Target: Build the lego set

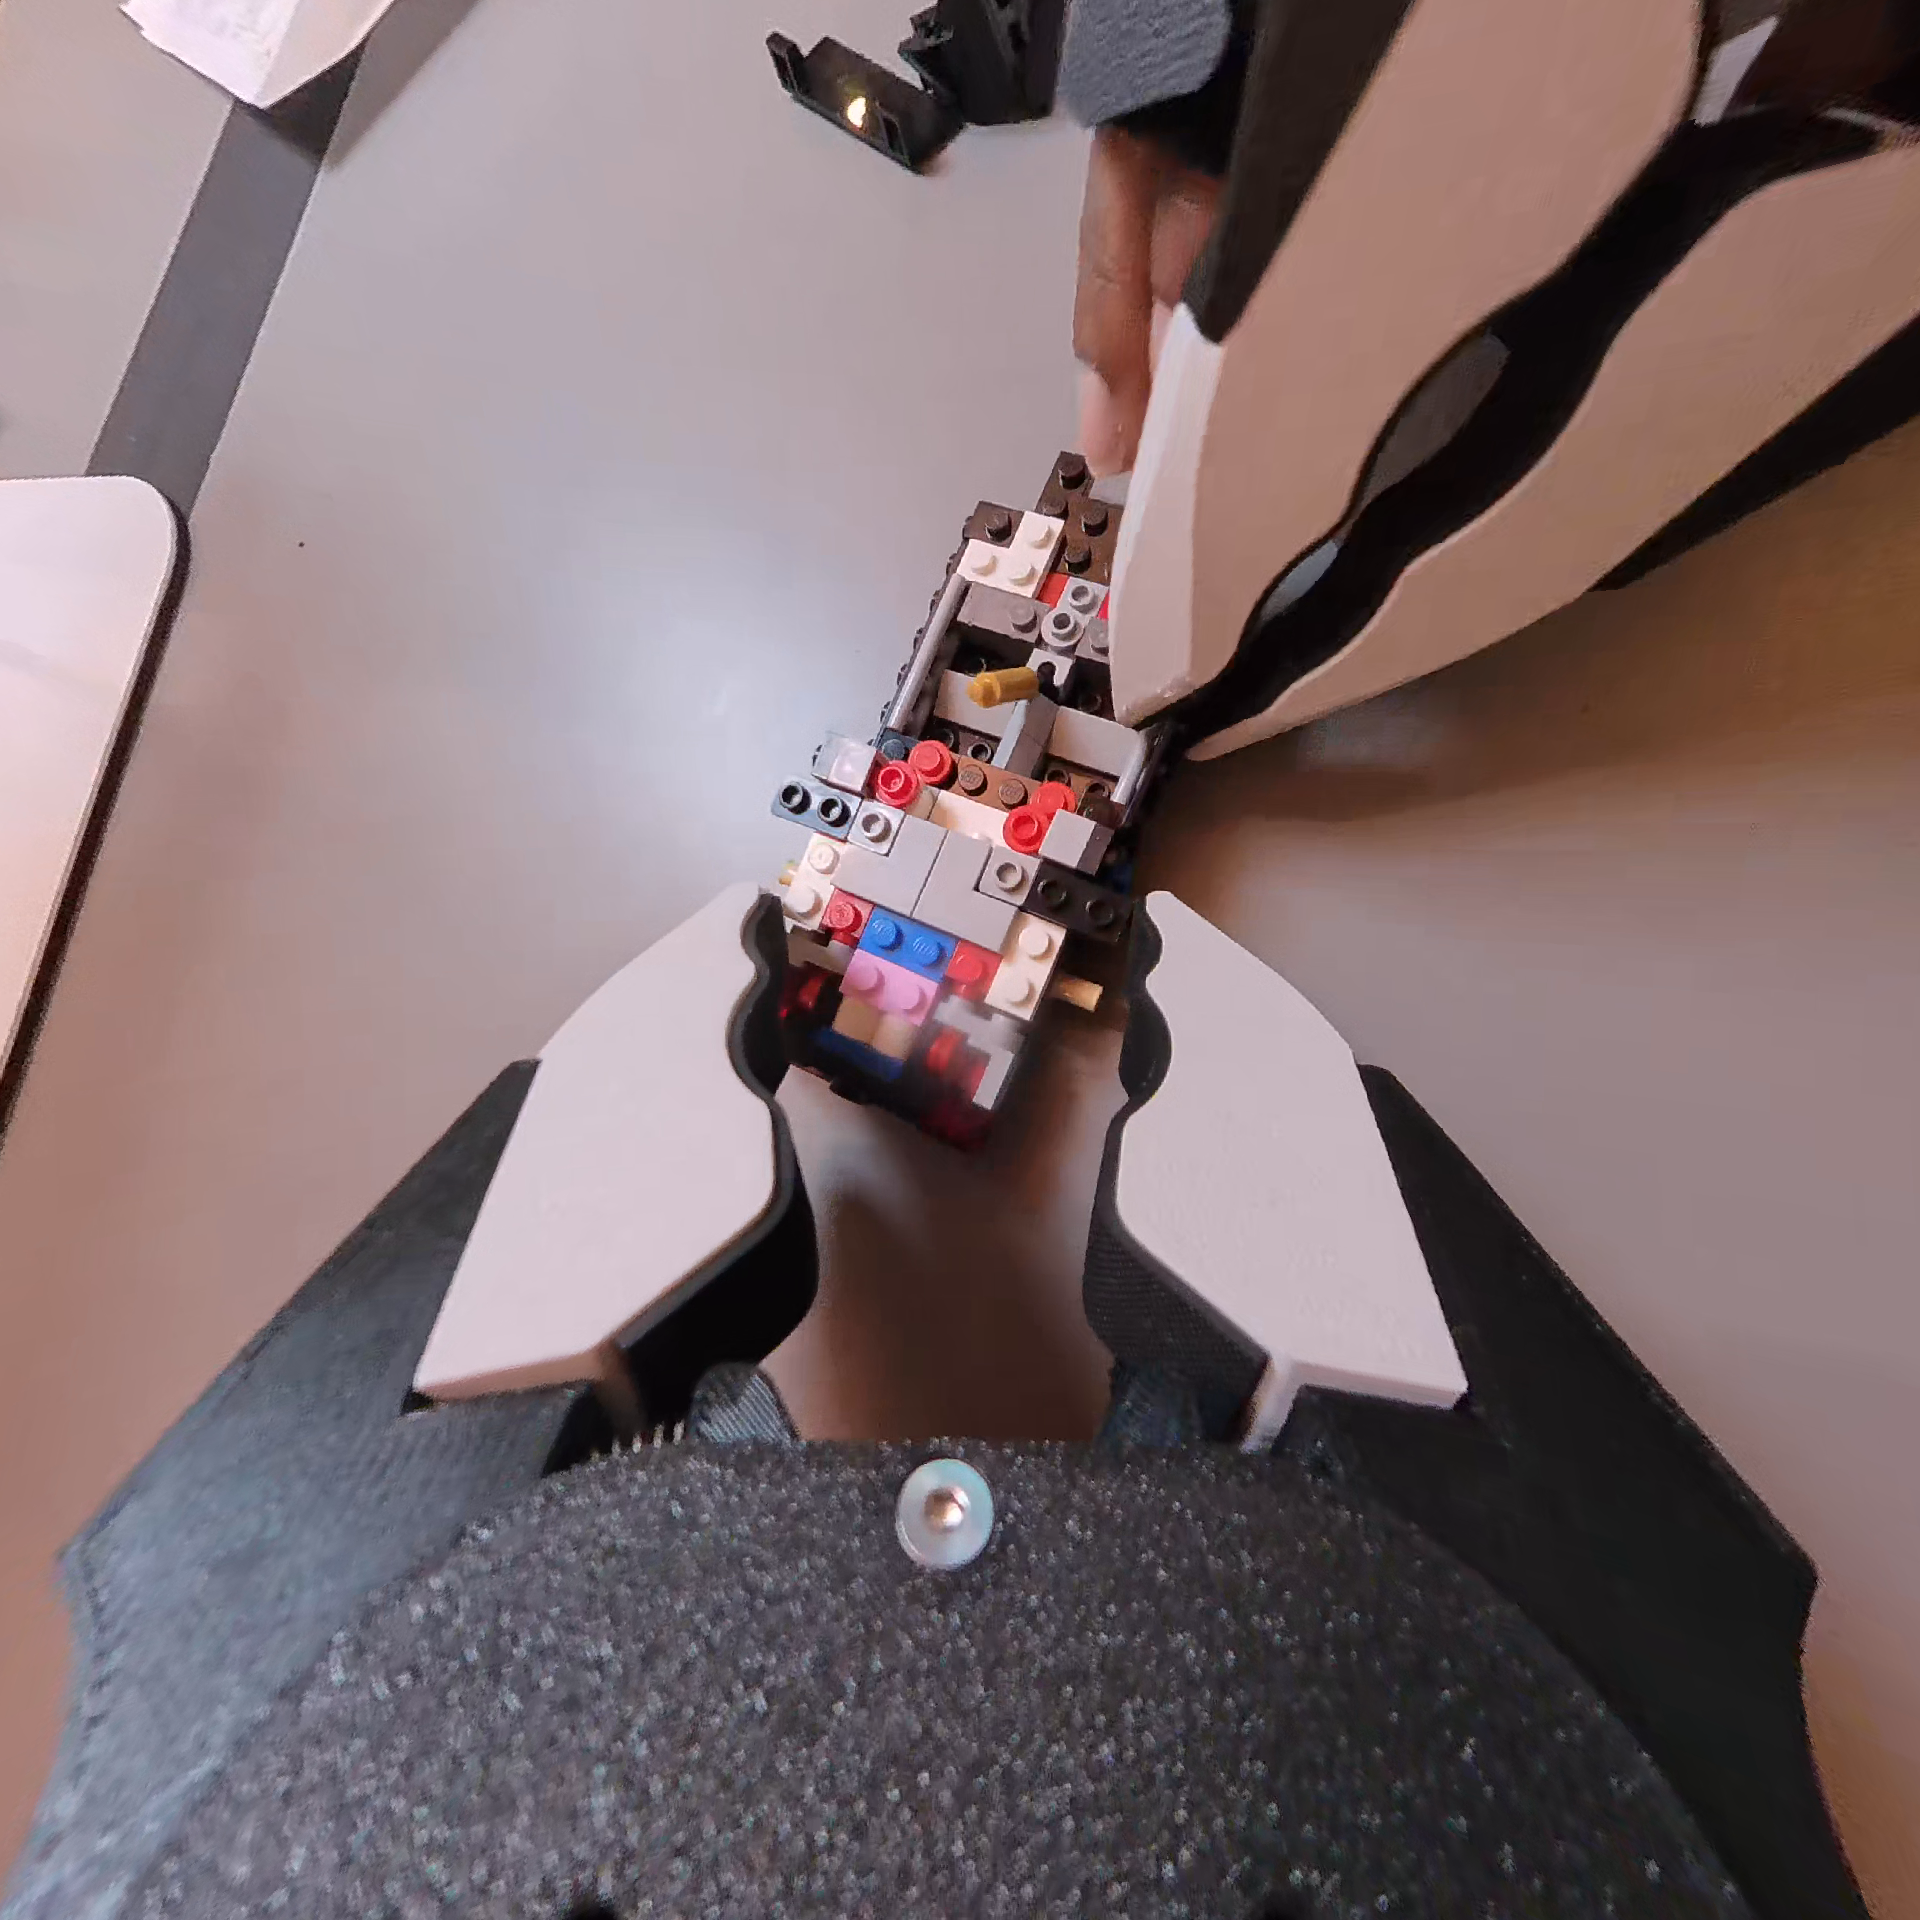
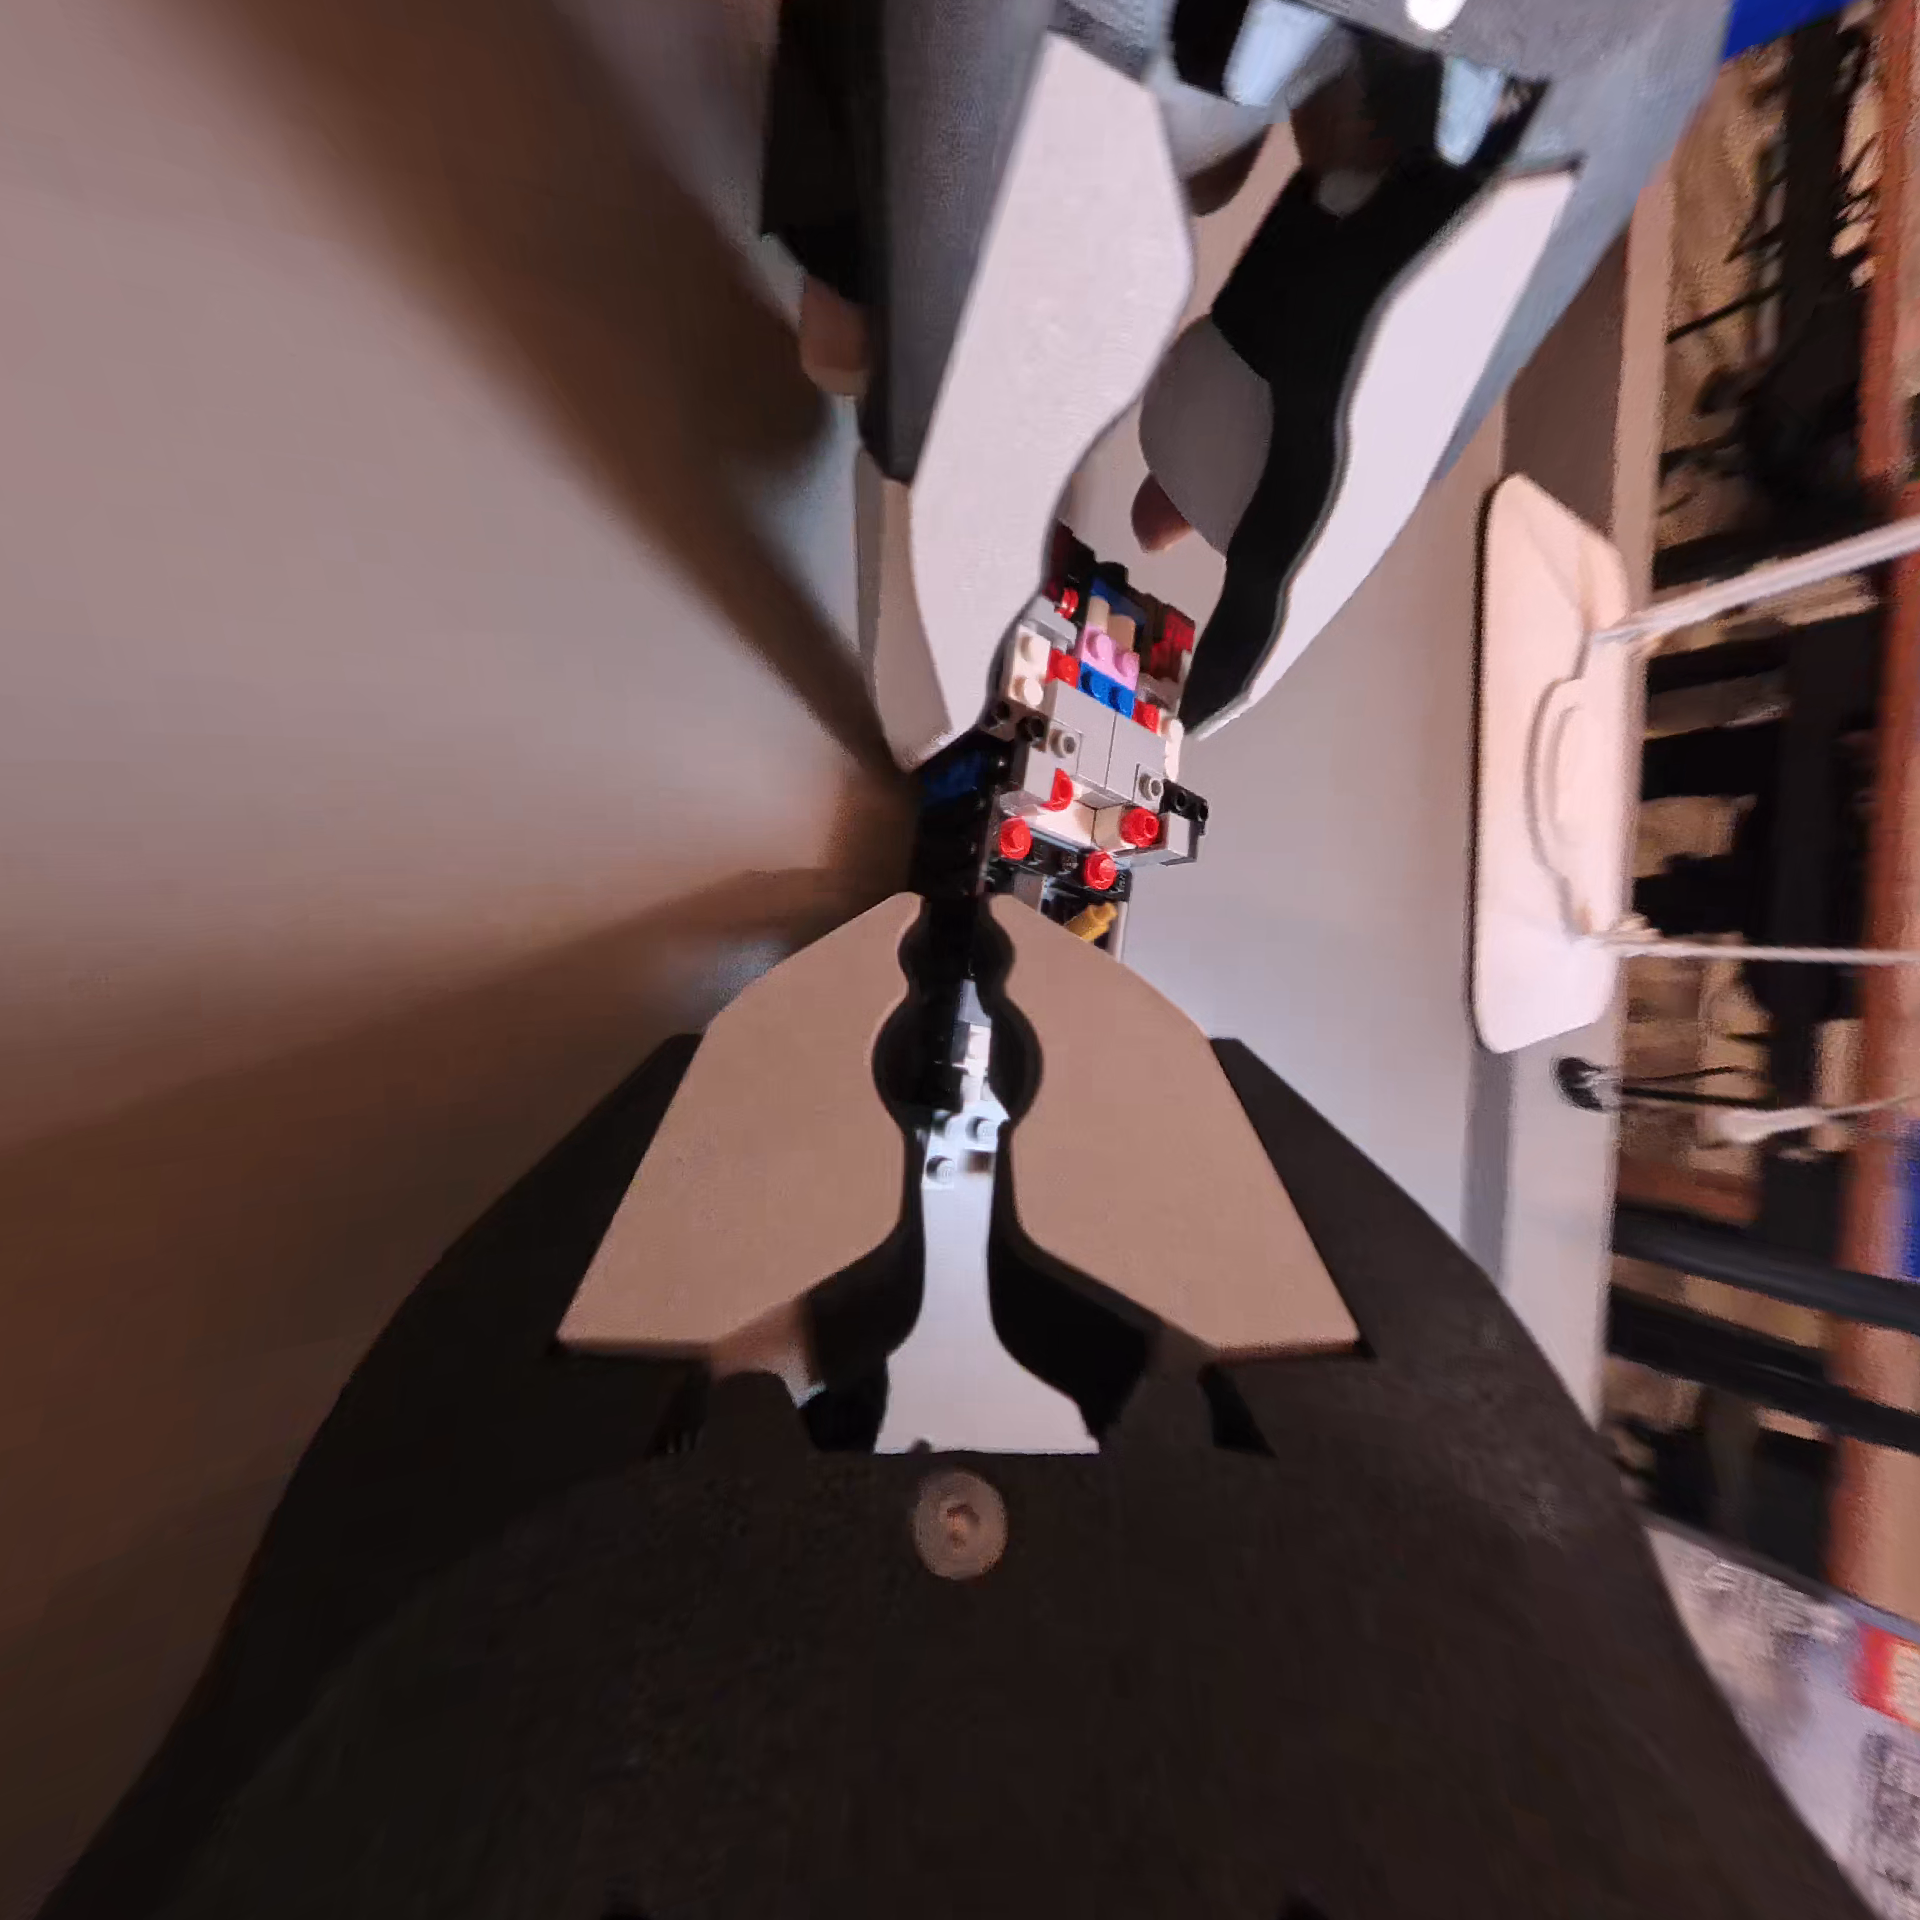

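A long model (image 1: 966,831) of mixed small bricks, grey, white, black, red, blue and pink, lies lengthwise between both grippers. My left gripper (image 1: 956,925) straddles its near end, with both white fingertips against its sides. My right gripper (image 1: 1164,727) comes in from the upper right and pinches the model's right side wall. In the right wrist view my right gripper (image 2: 956,914) is nearly closed on the black side bricks of the model (image 2: 1091,748). The left gripper (image 2: 1070,727) clasps the far end. I cannot tell whether the model rests on the table.
The table (image 1: 520,520) is grey and smooth. A white tray (image 1: 73,675) lies at the left edge and also shows in the right wrist view (image 2: 1548,758). Black plastic parts (image 1: 862,104) and a paper (image 1: 249,42) lie at the back. Shelves (image 2: 1766,935) stand beyond the table.
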`<state>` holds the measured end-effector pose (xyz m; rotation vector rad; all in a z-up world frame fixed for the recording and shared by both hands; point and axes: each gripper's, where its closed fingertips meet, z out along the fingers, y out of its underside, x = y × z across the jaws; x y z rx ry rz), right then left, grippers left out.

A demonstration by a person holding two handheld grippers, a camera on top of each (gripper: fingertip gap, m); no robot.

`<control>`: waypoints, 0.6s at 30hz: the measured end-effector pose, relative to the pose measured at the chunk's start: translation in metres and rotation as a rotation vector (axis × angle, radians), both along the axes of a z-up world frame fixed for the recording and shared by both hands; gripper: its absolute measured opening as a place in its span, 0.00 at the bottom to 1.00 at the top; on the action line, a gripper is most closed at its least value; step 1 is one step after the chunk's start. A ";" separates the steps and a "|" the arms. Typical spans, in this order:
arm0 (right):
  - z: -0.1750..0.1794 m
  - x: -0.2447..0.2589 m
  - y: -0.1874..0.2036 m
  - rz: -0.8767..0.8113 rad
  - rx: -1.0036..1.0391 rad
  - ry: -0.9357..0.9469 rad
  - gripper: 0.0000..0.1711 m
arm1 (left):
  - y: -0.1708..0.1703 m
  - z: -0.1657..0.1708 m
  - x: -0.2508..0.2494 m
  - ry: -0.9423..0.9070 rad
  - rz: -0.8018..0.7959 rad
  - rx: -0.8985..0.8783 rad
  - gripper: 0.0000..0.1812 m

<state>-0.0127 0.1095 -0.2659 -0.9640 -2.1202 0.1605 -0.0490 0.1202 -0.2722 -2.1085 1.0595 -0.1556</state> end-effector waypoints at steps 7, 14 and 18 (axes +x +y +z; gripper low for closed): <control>0.009 -0.005 -0.008 0.020 0.019 0.081 0.02 | -0.005 0.000 -0.006 0.021 0.006 -0.006 0.34; 0.058 0.000 -0.006 -0.081 -0.523 0.312 0.02 | -0.005 0.000 -0.009 0.019 0.005 -0.001 0.34; 0.059 0.018 0.025 -0.241 -0.540 0.273 0.02 | -0.004 0.000 -0.022 0.037 0.032 0.000 0.34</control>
